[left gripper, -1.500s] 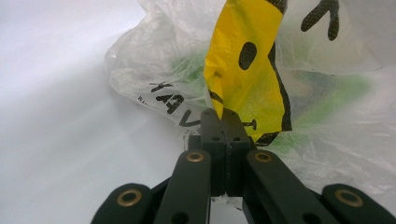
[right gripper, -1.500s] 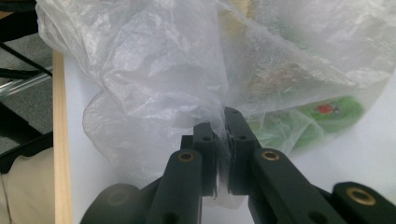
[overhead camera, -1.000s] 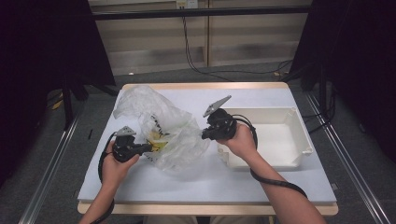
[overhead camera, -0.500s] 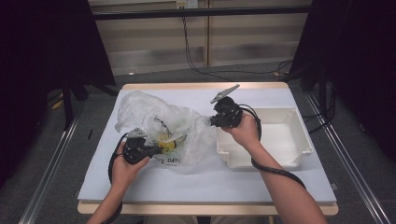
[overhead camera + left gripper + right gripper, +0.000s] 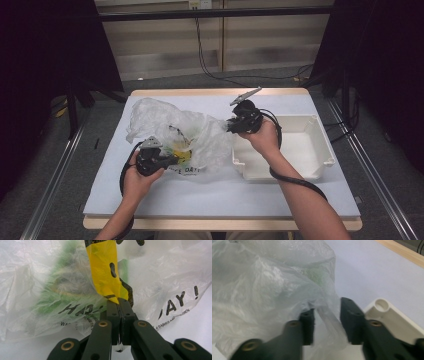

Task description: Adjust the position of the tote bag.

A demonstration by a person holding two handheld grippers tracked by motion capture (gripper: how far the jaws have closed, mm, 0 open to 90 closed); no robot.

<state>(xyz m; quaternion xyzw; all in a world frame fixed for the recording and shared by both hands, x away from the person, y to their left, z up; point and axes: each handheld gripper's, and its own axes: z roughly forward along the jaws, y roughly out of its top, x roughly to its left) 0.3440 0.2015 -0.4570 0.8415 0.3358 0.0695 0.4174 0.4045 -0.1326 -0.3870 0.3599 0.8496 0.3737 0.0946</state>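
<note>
Plastic bag [image 5: 185,137], thin and see-through with black lettering, lies crumpled on the left half of the counter [image 5: 225,192], reaching from near the far edge down towards the middle. Something green and yellow shows through it. The left gripper [image 5: 172,159] comes at the bag from its near left side, and in the left gripper view its jaws are clenched together on a yellow-printed fold of the film. The right gripper [image 5: 230,125] is at the bag's right end, just beside the far left corner of the white tray [image 5: 310,162] that sits on the right half of the counter. Its jaws have just been opening: in the right gripper view they stand apart with a strand of the bag hanging loose between them, the pads not pressing on it
</note>
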